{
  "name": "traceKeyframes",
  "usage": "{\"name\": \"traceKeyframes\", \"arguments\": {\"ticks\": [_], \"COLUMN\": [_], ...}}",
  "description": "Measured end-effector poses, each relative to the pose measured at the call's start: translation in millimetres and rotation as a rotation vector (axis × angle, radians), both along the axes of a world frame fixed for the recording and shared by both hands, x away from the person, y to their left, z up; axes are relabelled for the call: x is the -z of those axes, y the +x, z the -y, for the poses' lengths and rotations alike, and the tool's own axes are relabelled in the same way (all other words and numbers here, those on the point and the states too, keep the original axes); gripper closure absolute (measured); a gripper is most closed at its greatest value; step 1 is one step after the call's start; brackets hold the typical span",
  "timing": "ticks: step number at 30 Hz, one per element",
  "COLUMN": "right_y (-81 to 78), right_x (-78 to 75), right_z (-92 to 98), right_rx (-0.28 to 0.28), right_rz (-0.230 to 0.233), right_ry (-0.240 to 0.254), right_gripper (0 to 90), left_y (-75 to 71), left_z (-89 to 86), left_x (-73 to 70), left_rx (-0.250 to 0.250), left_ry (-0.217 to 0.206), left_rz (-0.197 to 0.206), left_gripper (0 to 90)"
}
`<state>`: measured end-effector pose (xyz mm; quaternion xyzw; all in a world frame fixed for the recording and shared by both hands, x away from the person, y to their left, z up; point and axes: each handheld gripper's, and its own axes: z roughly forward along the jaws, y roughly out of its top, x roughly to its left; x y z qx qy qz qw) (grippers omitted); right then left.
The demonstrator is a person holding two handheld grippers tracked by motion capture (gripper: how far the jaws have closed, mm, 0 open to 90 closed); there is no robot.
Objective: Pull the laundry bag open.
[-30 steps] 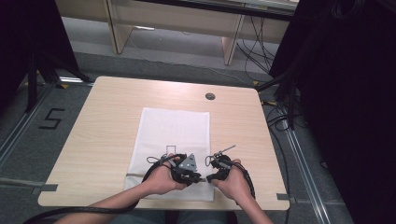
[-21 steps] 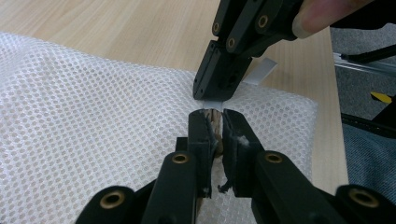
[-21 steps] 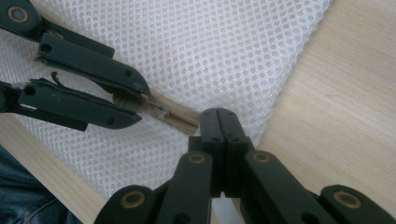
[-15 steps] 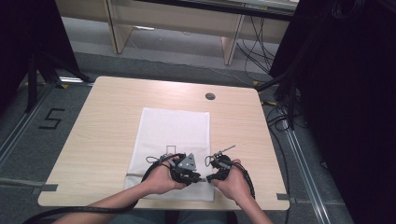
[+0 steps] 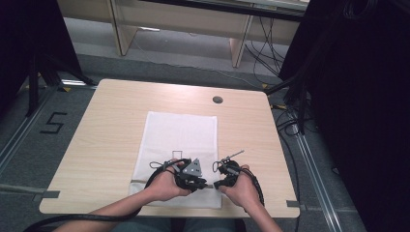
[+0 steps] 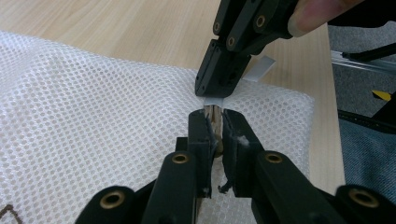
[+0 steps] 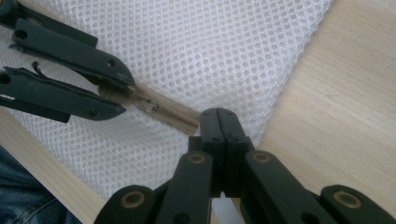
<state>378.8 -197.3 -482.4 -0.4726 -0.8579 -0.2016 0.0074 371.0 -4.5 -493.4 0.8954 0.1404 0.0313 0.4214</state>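
A white mesh bag lies flat in the middle of the wooden table, its beige zipper running along the near edge. My left gripper is shut on the zipper pull. In the high view the left gripper points right, tip to tip with my right gripper. The right gripper is shut on the bag's edge at the zipper's end, where a white tab sticks out. In the right gripper view the left gripper clamps the pull just left of my jaws.
A round cable hole sits at the table's far side. A painted "5" marks the floor at left, and cables trail on the floor at right. A small square outline is printed on the bag.
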Motion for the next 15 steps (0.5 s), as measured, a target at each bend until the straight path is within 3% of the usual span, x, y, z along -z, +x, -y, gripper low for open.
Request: {"name": "traceKeyframes", "arguments": {"ticks": [6,15], "right_y": [0.6,0.5], "right_x": [0.4,0.4], "right_z": [1.0,0.9], "right_rx": [-0.005,-0.007], "right_rz": [0.003,0.004], "right_ry": [0.004,0.004], "right_gripper": [90.0,90.0], "left_y": [0.9,-0.8], "left_z": [-2.6,-3.3], "left_x": [-2.4,-2.2], "left_rx": [0.009,-0.004], "left_ry": [0.004,-0.004], "left_rz": [0.012,0.000], "left_gripper": [81.7,81.7]}}
